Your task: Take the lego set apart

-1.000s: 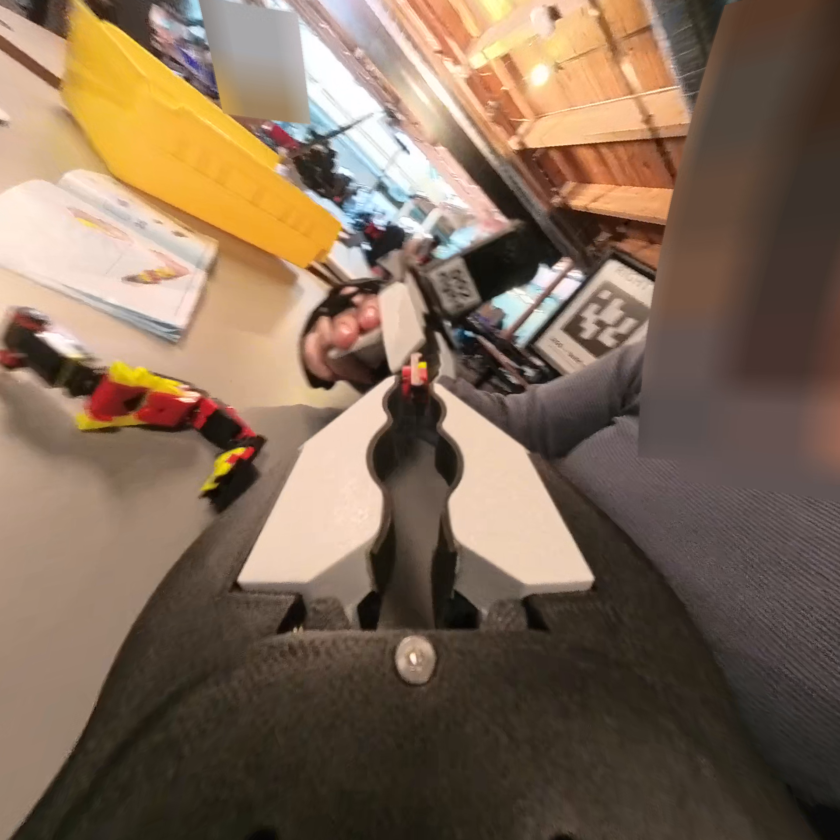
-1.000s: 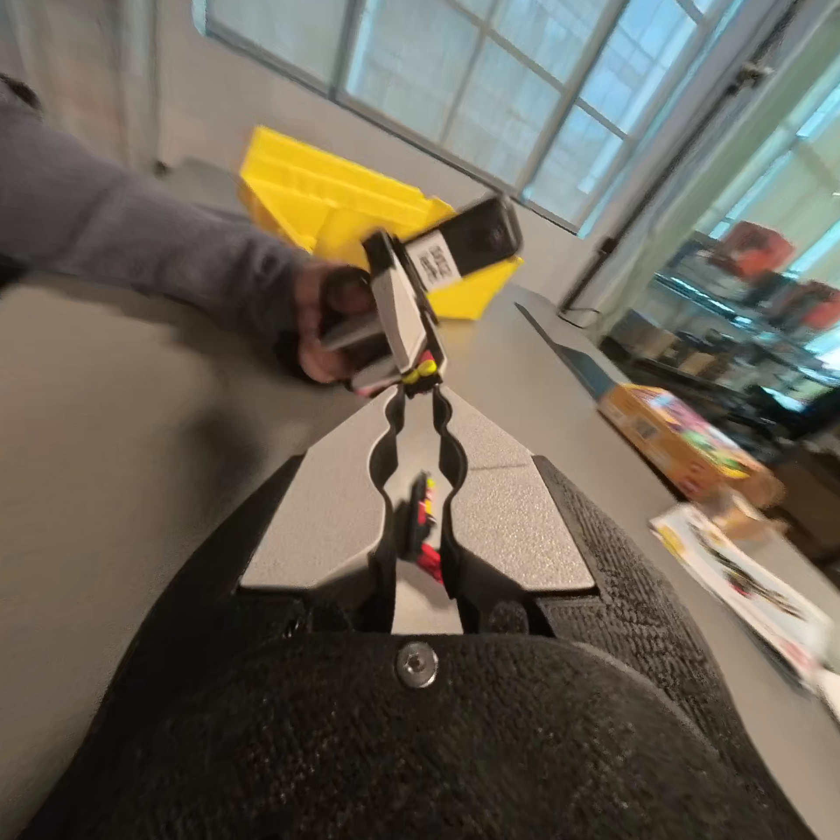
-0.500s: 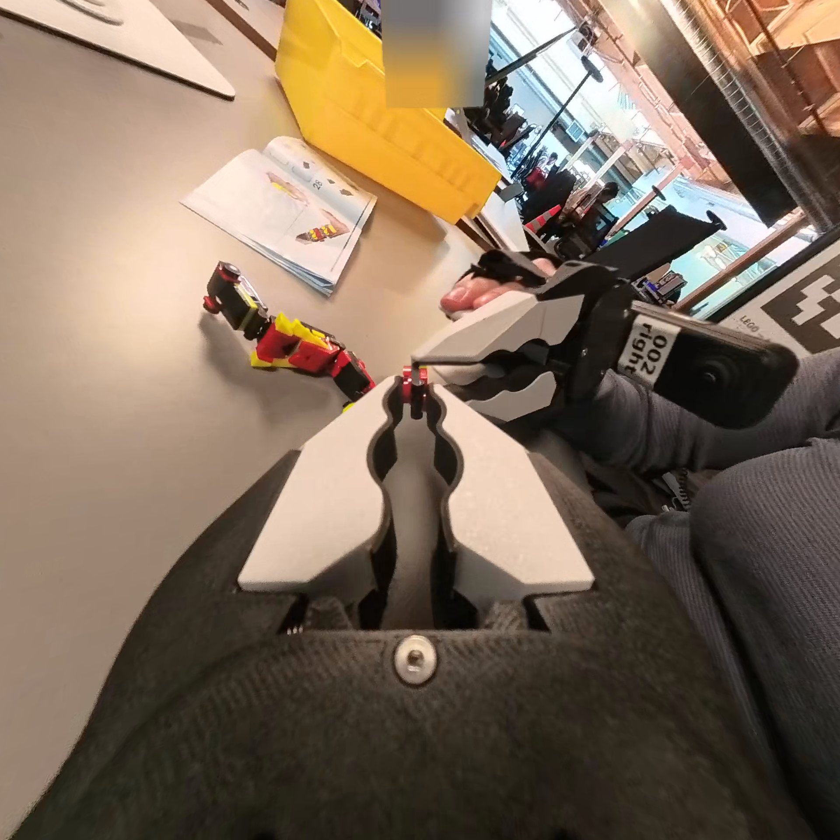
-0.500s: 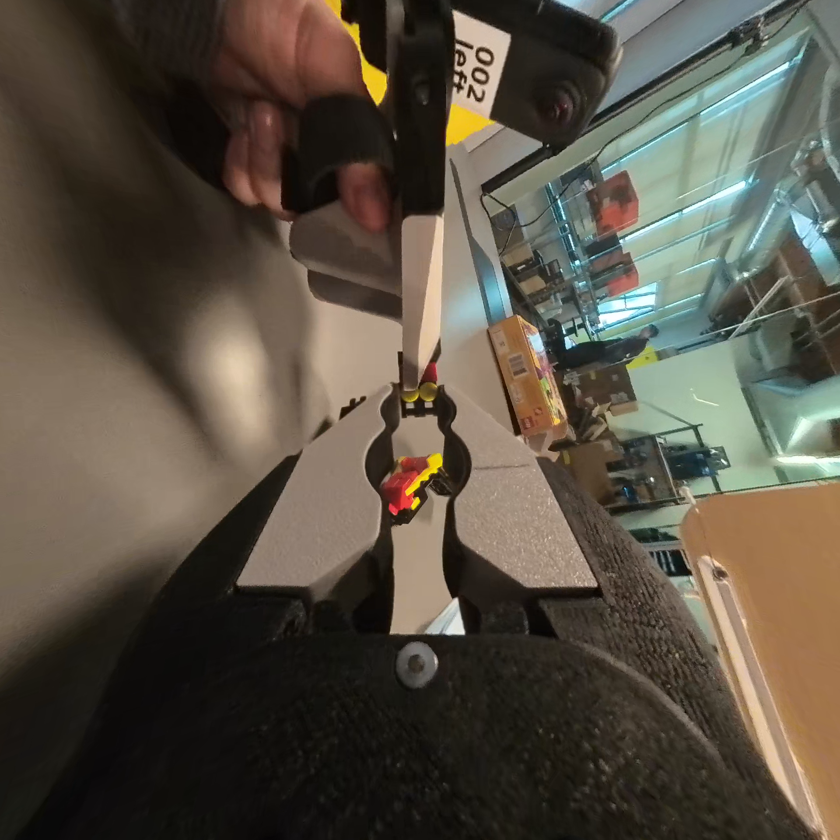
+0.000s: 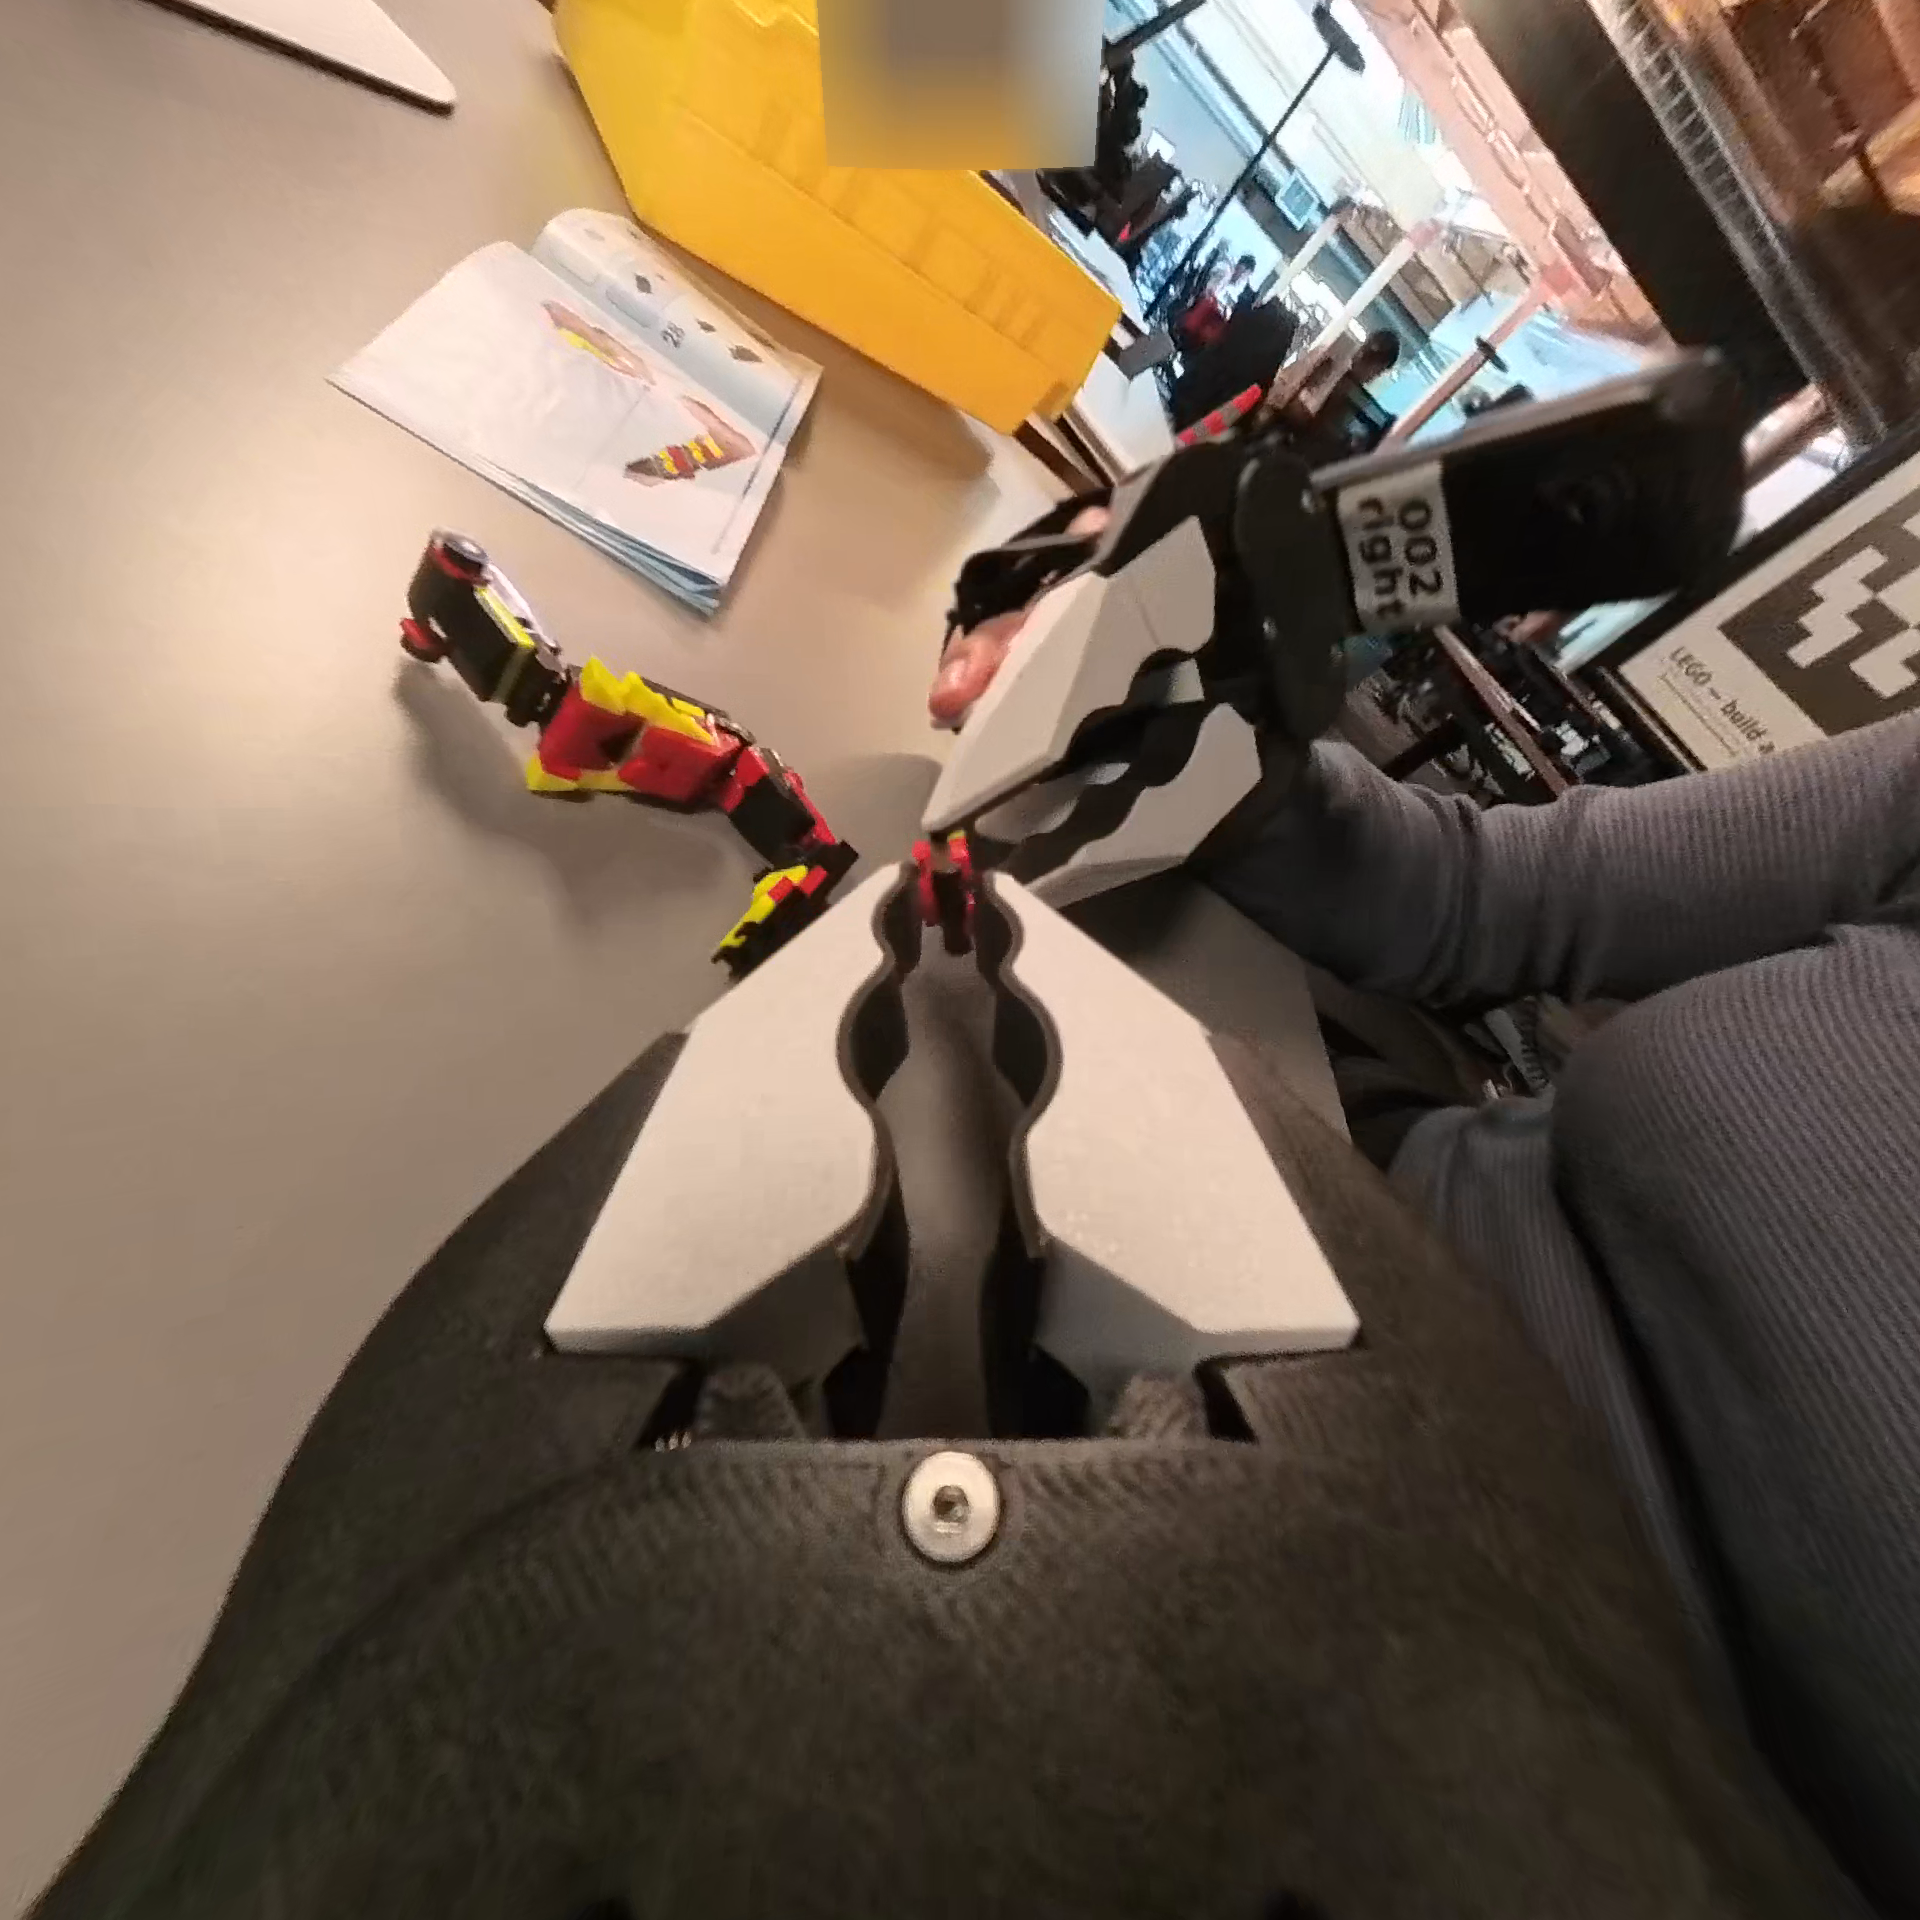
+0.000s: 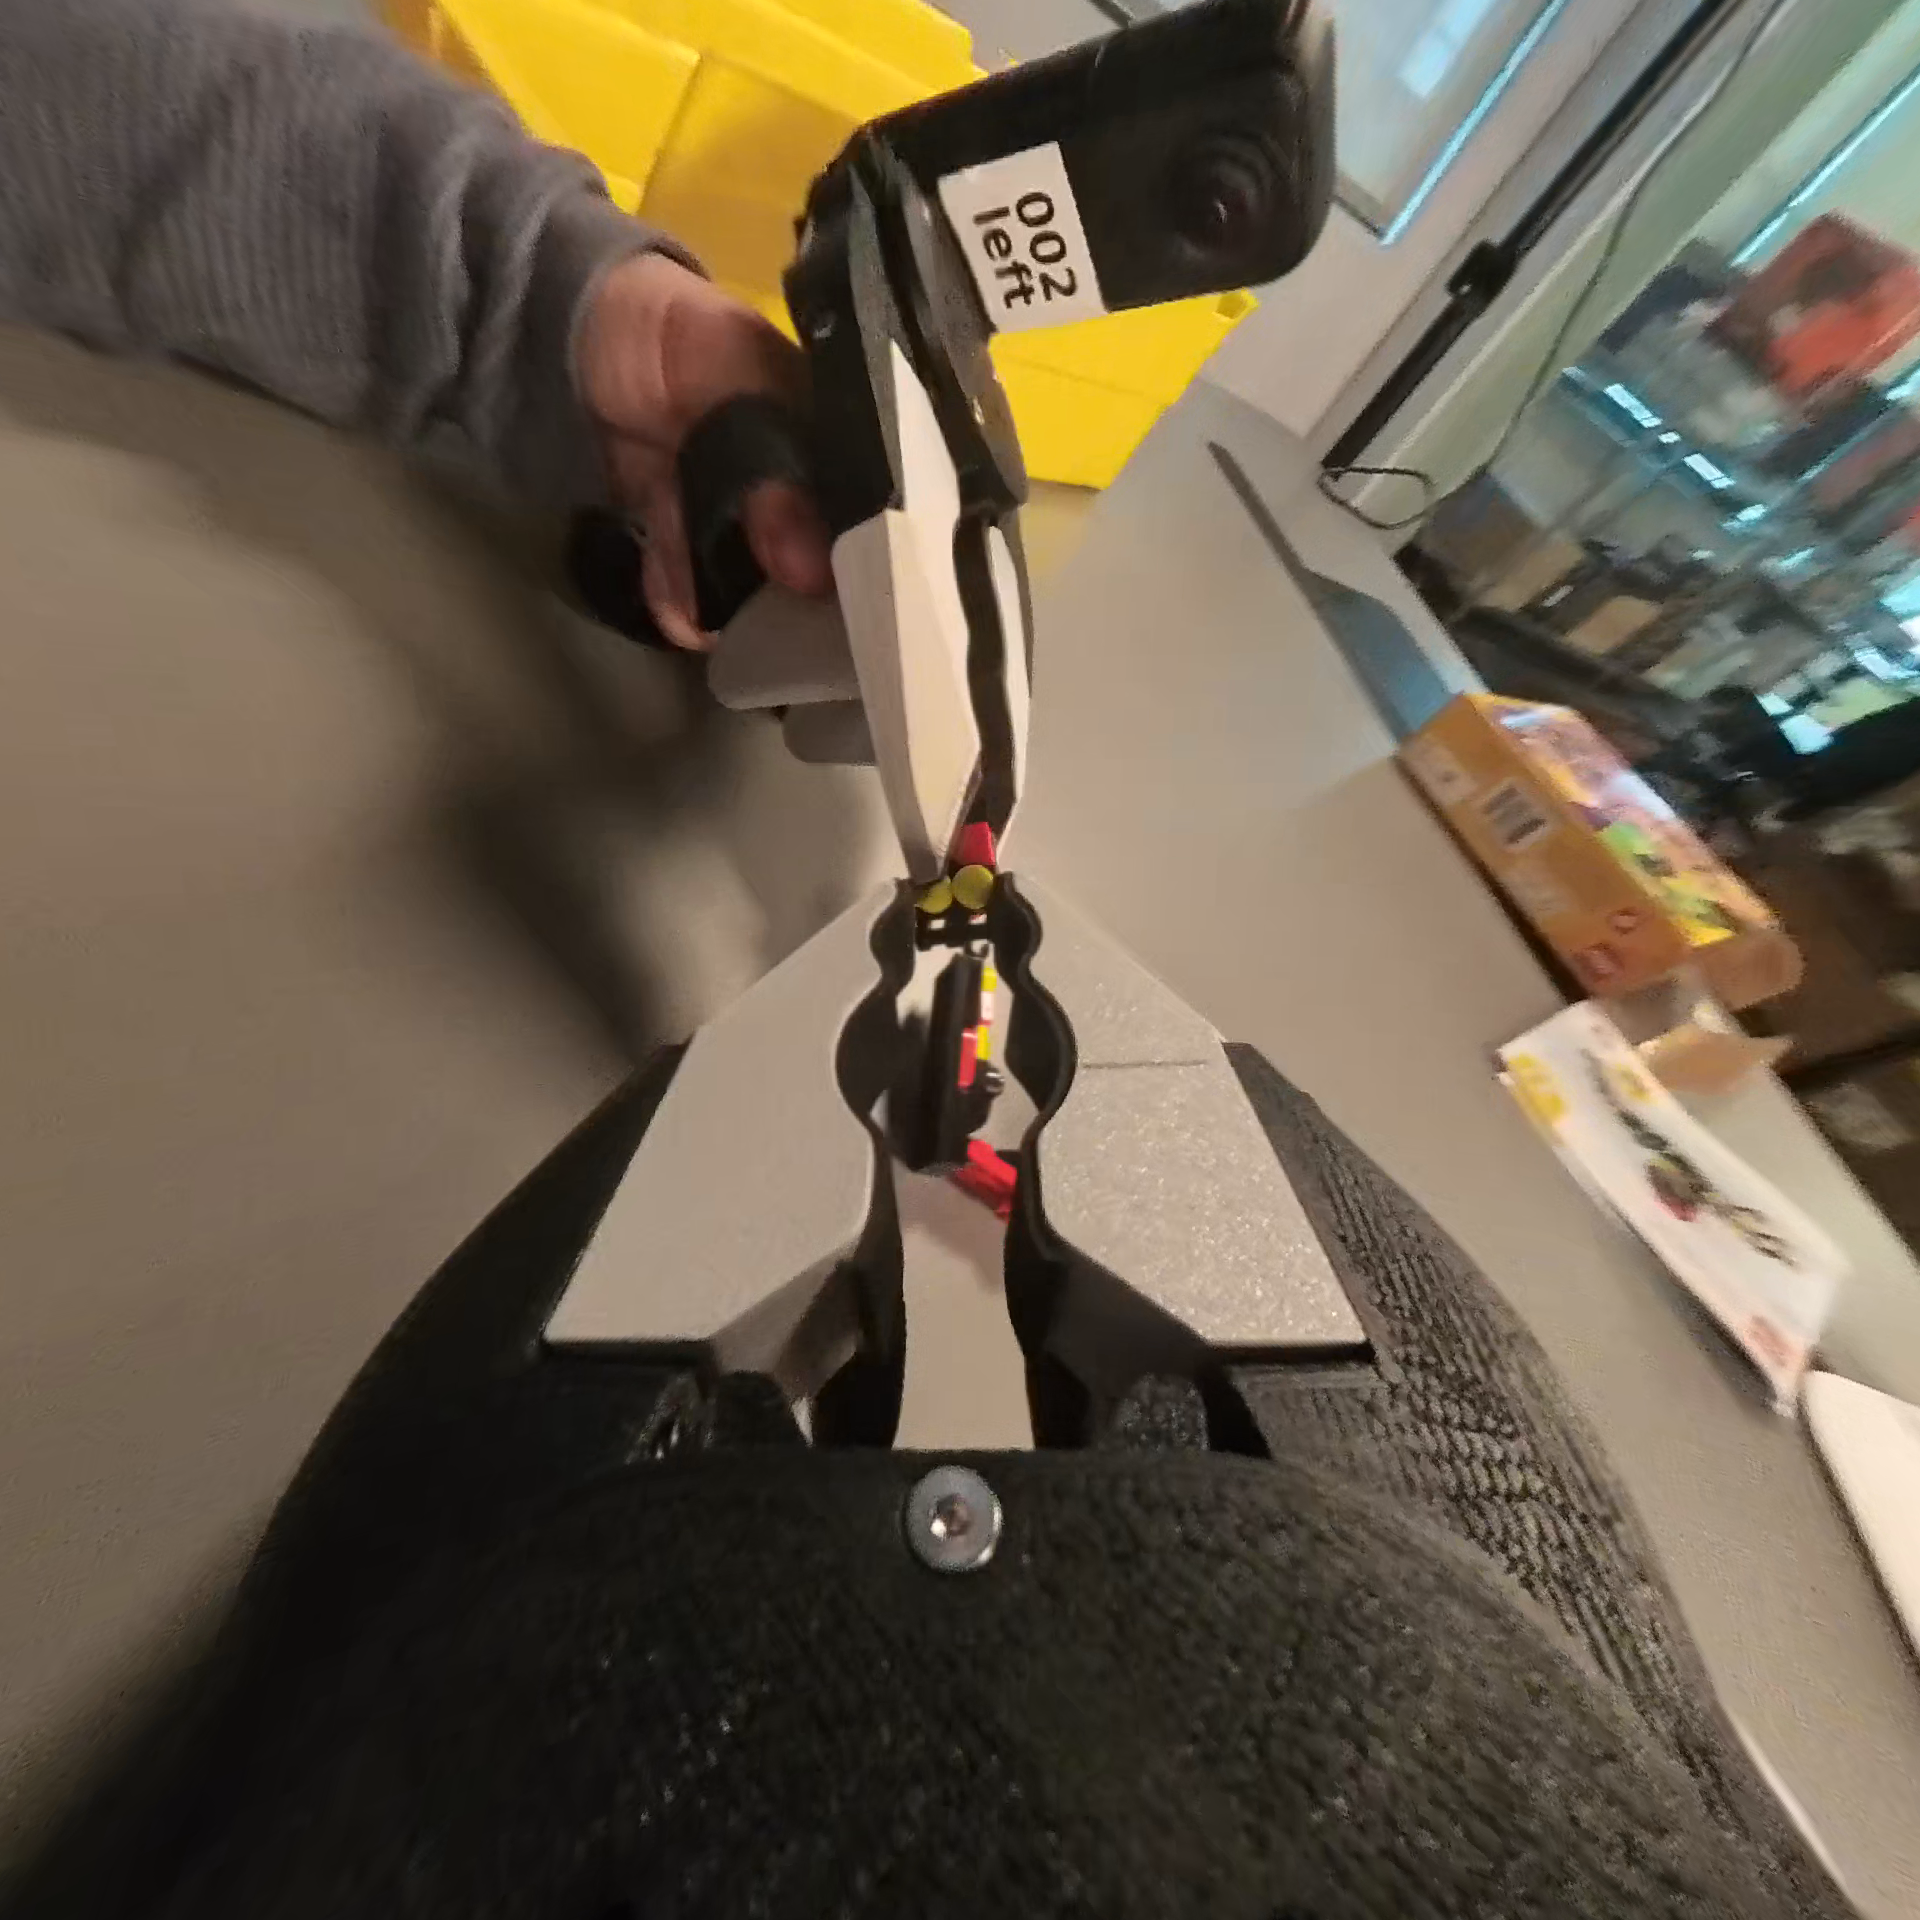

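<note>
Both pinched on one small red-yellow lego piece (image 6: 958,891) above the desk (image 5: 208,831): left hand-held gripper (image 5: 940,902), right hand-held gripper (image 6: 958,914); next likely twist apart.

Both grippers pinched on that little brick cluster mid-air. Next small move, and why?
Probably a short pull apart with a slight twist. The left gripper is shut on the red end of the small lego piece, and the right gripper is shut on its yellow-studded end, tip to tip above the table. Both grips look set, and the piece looks still joined.
</note>
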The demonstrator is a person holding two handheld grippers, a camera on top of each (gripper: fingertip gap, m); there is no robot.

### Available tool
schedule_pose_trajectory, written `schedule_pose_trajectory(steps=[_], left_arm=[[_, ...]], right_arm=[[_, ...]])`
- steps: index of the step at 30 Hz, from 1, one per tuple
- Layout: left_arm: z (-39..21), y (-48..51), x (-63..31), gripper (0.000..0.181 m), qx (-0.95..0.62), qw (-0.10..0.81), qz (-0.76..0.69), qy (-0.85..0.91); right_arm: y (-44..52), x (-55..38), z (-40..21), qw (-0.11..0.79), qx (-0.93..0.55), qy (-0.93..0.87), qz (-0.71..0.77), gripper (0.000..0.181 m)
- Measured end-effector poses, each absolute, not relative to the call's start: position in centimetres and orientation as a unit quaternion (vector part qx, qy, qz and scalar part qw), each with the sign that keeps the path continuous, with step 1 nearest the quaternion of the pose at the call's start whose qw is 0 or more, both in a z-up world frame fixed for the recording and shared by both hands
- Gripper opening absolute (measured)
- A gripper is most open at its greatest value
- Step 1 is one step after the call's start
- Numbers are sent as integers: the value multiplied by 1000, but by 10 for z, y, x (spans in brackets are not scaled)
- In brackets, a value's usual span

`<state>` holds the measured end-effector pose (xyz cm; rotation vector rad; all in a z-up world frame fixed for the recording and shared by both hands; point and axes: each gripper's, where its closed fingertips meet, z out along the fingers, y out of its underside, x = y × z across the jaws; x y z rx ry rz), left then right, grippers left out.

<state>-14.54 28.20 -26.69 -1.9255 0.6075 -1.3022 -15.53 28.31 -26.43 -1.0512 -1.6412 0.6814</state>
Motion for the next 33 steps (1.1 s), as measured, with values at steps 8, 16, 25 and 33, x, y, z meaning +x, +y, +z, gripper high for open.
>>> schedule_pose_trajectory(steps=[8,16,25,33], left_arm=[[-277,287,-157,8,-775,367,-457,235],[-279,293,-162,8,-785,372,-446,214],[-287,290,-156,9,-798,361,-418,242],[-278,291,-155,9,-781,370,-449,226]], right_arm=[[279,-144,-263,441,-463,-661,393,0],[294,-152,-265,490,-478,-648,334,13],[286,-164,-280,509,-454,-686,255,8],[287,-166,-283,510,-455,-693,229,32]])
